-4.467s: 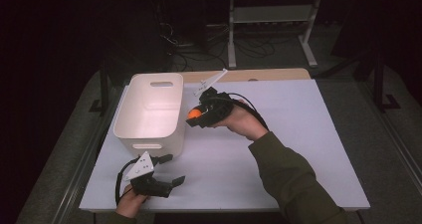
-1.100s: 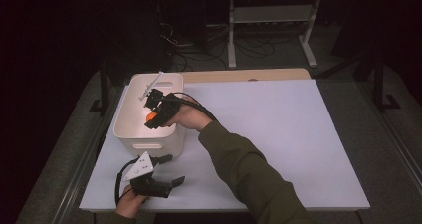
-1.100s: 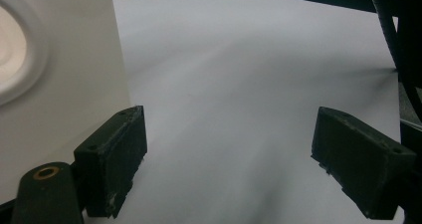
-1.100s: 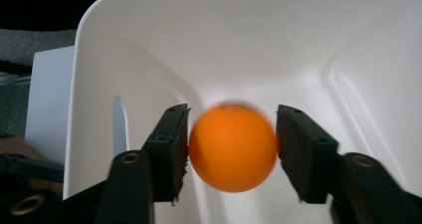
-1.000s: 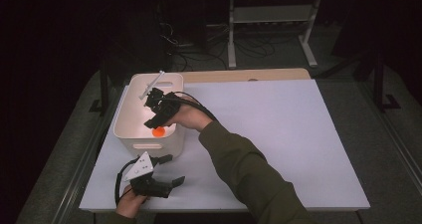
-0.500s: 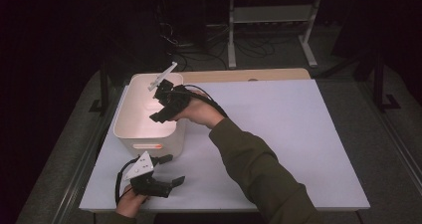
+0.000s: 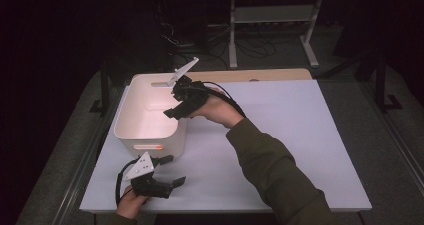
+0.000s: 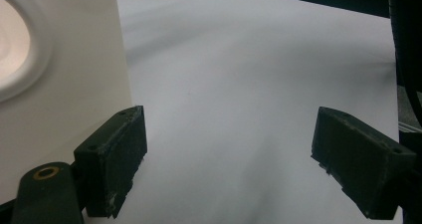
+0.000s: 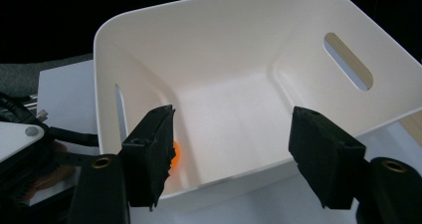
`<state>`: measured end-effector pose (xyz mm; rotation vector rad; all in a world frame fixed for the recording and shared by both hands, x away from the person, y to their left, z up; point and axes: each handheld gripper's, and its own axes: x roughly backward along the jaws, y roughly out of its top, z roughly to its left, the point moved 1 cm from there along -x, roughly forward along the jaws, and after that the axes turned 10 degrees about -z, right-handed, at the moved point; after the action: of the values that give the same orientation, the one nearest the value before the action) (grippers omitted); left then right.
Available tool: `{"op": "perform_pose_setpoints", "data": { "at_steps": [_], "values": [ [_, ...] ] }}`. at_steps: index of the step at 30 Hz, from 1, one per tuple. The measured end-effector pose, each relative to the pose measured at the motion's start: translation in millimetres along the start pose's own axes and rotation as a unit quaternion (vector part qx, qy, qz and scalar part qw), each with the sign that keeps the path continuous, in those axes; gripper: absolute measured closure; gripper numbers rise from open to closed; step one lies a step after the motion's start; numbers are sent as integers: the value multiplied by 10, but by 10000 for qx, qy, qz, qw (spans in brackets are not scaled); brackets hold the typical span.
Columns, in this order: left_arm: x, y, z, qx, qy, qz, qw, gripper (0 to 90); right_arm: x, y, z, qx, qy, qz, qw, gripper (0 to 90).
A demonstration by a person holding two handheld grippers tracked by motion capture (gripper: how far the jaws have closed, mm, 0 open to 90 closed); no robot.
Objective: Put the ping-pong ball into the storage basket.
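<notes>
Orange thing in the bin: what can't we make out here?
- Orange thing, right gripper view: mostly hidden behind one jaw of the right gripper; shape unclear.
- High view: bin near wall hides it; just an orange glow through the plastic.
- Left gripper view: the bin's outer wall blocks the inside.

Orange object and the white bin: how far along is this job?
Done: the orange object lies inside the white bin. In hand: nothing; the right gripper, jaws just opening, hangs empty above the bin's rim. Left: nothing else to bin shows; left gripper sits open on the table.
</notes>
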<state>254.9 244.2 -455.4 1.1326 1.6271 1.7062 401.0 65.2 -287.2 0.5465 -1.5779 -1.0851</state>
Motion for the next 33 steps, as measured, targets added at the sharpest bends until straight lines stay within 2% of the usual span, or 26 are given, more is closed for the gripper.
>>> {"op": "perform_pose_setpoints", "data": {
  "at_steps": [8,16,24,33],
  "values": [
    [1,-1,-1,-5,4,-2,10000,141,167,-172,-32,-135,-70,-125,9998,296],
    [-1,-1,0,4,9,8,10000,141,293,-399,-74,-261,-198,-129,9994,264],
    [1,-1,2,-6,10,-4,10000,141,417,-675,-121,-481,-448,-176,9977,216],
    [1,-1,-1,-11,12,20,10000,141,482,-996,-131,-727,-670,-191,9949,142]
  ]
}}
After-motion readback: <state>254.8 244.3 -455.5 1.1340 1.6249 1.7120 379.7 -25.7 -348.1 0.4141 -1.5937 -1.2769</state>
